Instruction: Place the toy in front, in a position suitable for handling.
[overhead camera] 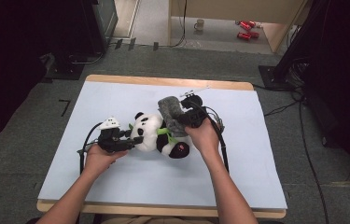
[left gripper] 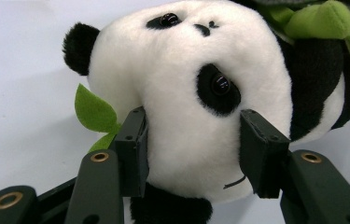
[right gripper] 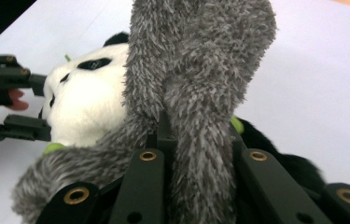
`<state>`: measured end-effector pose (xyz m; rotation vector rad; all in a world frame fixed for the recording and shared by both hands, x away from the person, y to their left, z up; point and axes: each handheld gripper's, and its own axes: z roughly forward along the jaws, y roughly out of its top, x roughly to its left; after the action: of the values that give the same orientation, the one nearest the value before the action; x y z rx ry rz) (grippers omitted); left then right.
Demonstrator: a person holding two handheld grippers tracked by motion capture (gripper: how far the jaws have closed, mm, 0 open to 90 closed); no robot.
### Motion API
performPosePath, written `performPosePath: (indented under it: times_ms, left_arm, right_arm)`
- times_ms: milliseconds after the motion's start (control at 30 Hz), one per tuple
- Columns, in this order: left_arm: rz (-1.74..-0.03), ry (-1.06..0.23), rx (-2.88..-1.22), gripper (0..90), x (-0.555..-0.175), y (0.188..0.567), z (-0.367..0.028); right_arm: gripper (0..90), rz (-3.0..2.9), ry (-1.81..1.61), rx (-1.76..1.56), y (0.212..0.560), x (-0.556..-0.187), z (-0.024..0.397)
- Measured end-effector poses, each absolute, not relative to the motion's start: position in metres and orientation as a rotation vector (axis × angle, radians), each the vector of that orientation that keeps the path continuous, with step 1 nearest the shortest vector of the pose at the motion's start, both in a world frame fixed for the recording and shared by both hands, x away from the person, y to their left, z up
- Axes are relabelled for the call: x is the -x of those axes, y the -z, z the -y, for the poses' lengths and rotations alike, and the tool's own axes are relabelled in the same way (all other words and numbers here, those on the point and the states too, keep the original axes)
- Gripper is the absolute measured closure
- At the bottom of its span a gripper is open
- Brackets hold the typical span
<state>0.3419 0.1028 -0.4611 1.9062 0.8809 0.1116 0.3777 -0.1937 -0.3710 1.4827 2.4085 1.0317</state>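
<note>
Plush panda, mid-table: light, soft, compressible; left gripper clenched on its head, right gripper pinching grey fuzzy fabric, probably a scarf; hold by bulk.

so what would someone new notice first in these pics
A plush panda lies mid-table on the pale blue sheet, held from both sides. The left gripper has its jaws pressed into the panda's white head. The right gripper pinches a grey furry scarf that stands up over the panda's body.
</note>
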Motion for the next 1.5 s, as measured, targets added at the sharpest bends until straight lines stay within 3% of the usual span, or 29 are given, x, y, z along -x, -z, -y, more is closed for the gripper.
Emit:
performPosePath:
  times_ms: [200, 367, 633, 800, 1500]
  left_arm:
    - [-0.885, -0.120, -1.898, 49.2, -0.341, 0.461, -0.102]
    - [-0.886, -0.128, -1.900, 49.2, -0.340, 0.460, -0.101]
    - [-0.898, -0.116, -1.879, 49.2, -0.341, 0.459, -0.102]
    - [-0.909, -0.117, -1.879, 49.3, -0.341, 0.458, -0.102]
    - [-0.921, -0.111, -1.900, 50.6, -0.343, 0.460, -0.101]
  right_arm:
    - [78.5, -2.386, -1.100, -1.465, 0.351, -0.375, 0.194]
    - [78.4, -2.432, -1.155, -1.406, 0.344, -0.376, 0.168]
    - [78.4, -2.550, -1.181, -1.336, 0.356, -0.380, 0.114]
    - [78.4, -2.597, -1.126, -1.326, 0.372, -0.381, 0.101]
    - [78.4, -2.404, -1.087, -1.517, 0.380, -0.366, 0.214]
